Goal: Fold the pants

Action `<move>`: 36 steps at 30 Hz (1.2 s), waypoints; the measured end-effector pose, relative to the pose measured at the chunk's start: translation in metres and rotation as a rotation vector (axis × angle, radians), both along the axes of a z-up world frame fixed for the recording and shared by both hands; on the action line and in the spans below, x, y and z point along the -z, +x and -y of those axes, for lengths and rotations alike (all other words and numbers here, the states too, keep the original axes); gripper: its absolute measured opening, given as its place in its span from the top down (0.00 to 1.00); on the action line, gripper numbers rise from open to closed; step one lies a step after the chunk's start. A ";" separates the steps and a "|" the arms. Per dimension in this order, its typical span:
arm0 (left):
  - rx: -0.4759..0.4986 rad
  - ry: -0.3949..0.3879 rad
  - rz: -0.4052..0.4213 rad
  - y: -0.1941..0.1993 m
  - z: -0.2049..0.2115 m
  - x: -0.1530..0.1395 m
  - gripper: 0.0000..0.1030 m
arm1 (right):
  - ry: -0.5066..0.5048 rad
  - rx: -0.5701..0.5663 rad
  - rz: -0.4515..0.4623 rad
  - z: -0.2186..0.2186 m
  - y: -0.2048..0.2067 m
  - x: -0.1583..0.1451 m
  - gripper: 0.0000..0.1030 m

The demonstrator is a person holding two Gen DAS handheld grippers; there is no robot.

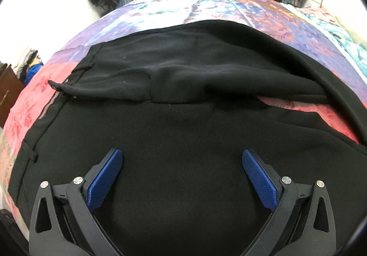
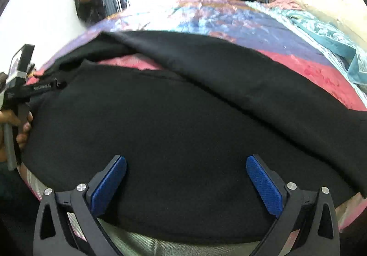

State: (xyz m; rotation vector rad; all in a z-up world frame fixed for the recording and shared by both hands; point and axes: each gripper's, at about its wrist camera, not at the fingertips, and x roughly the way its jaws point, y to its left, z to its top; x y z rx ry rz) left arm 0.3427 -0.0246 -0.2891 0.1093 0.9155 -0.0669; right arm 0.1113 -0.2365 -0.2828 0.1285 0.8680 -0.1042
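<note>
- Pants (image 1: 183,132): black, spread on the bed (image 1: 229,8) over a patterned cover; one leg lies doubled over the other, with a strip of cover showing between them.
- Long axis: runs across both views, waistband toward the left, legs trailing right.
- Left hand-held gripper (image 1: 182,157): jaws wide, empty, poised over the waist end.
- Right hand-held gripper (image 2: 186,164): jaws wide, nothing between them, over the near leg further along.
- Judgement: each end has its own nearer gripper; cloth lies directly ahead and below both.
</note>
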 end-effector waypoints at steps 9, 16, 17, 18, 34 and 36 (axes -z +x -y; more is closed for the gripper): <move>0.000 -0.001 0.010 -0.002 -0.001 0.003 0.00 | 0.002 -0.013 0.006 -0.005 -0.006 -0.006 0.00; 0.001 -0.008 0.014 -0.011 0.000 0.001 0.00 | 0.152 0.070 0.062 0.022 -0.029 -0.019 0.00; 0.001 -0.009 0.014 -0.012 -0.001 0.001 0.00 | 0.172 0.094 0.059 0.028 -0.031 -0.018 0.00; 0.001 -0.010 0.014 -0.012 -0.001 0.001 0.00 | 0.201 0.139 0.061 0.040 -0.037 -0.017 0.00; 0.000 -0.011 0.015 -0.015 0.000 0.000 0.00 | 0.607 0.663 0.343 0.175 -0.101 -0.010 0.04; 0.000 -0.010 0.016 -0.014 0.000 0.000 0.00 | 0.649 0.684 0.356 0.181 -0.104 -0.008 0.10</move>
